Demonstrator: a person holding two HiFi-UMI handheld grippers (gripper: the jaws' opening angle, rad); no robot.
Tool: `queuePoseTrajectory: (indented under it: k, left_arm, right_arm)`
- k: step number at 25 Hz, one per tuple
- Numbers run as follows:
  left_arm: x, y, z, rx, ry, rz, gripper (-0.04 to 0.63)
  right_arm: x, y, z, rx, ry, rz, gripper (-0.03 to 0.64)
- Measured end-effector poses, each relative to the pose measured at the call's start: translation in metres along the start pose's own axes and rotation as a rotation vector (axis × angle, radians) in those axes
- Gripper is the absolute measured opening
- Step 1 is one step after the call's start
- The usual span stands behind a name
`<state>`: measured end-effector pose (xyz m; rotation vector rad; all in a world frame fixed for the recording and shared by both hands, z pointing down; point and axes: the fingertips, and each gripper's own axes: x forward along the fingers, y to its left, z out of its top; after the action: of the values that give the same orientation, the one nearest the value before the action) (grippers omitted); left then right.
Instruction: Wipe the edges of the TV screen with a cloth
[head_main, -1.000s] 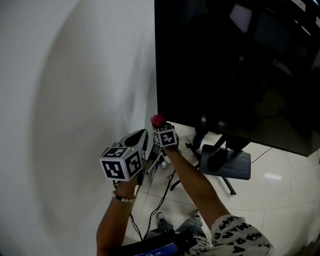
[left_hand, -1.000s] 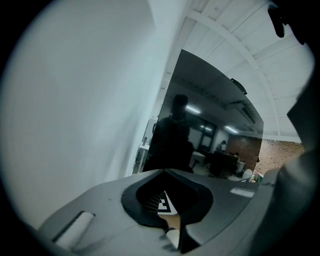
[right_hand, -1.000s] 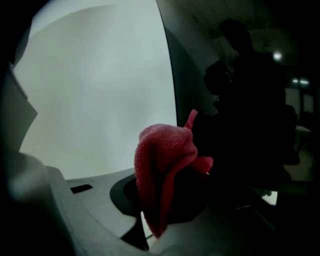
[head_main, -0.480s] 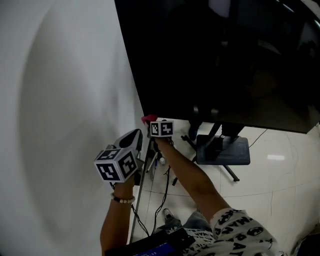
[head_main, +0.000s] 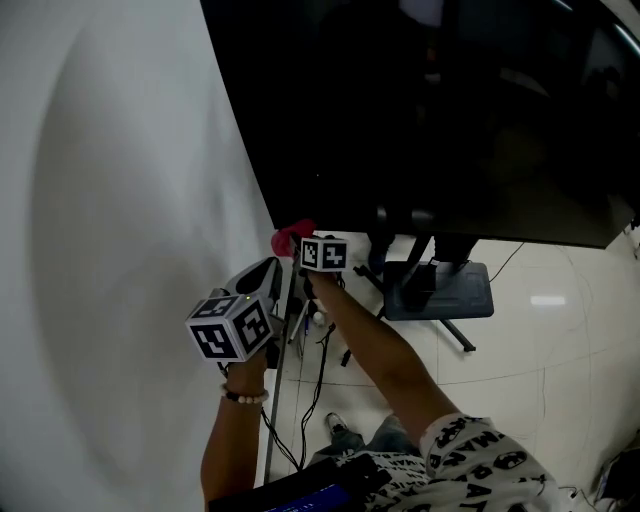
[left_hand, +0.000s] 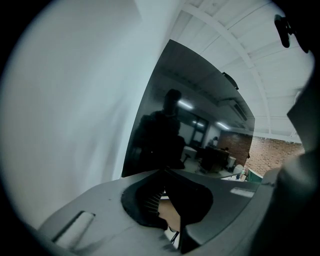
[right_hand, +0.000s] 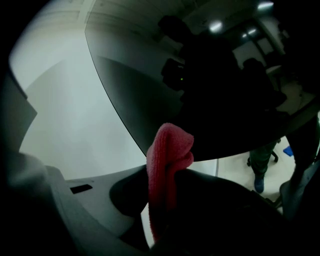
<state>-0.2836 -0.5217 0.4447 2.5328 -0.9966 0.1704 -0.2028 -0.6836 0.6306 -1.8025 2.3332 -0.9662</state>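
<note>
The lower left corner of the TV screen (head_main: 430, 120) and the red cloth (head_main: 290, 238) at it sit further left in the head view than a second ago, and the screen's left edge slants more. The left gripper (head_main: 272, 270) has hardly shifted.

The right gripper (head_main: 305, 248) has its jaws closed on the cloth. In the right gripper view the cloth (right_hand: 167, 150) rises as a folded wad from between the jaws of that gripper (right_hand: 167, 175). Its rounded top lies against the dark screen (right_hand: 225, 100) at the bottom edge, just beside the corner.

The left gripper hangs lower and to the left, near the white wall (head_main: 120, 200) and clear of the screen. In the left gripper view its jaws (left_hand: 164, 172) meet at the tips with nothing between them, and they aim up along the screen's (left_hand: 190, 125) left edge.

Below the screen, the stand's dark base (head_main: 440, 290) rests on the pale tiled floor (head_main: 540, 340). Black cables (head_main: 315, 370) trail down beside the person's right forearm (head_main: 375, 350).
</note>
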Motion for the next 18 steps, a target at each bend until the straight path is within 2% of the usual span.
queuePoseTrajectory:
  k: [4,10,18]
  left_arm:
    - [0.010,-0.024,0.000,0.005,0.012,-0.042,0.000]
    - [0.033,-0.063,-0.005,0.010,0.024,-0.097,0.000]
    - [0.082,-0.158,-0.037,0.010,0.051,-0.160,0.000]
  right_arm:
    - [-0.036,-0.034,0.006,-0.011,-0.023,-0.036,0.067]
    - [-0.093,-0.081,0.019,0.043,-0.068,-0.063,0.067]
    - [-0.202,-0.178,0.042,0.058,-0.099,-0.141,0.067]
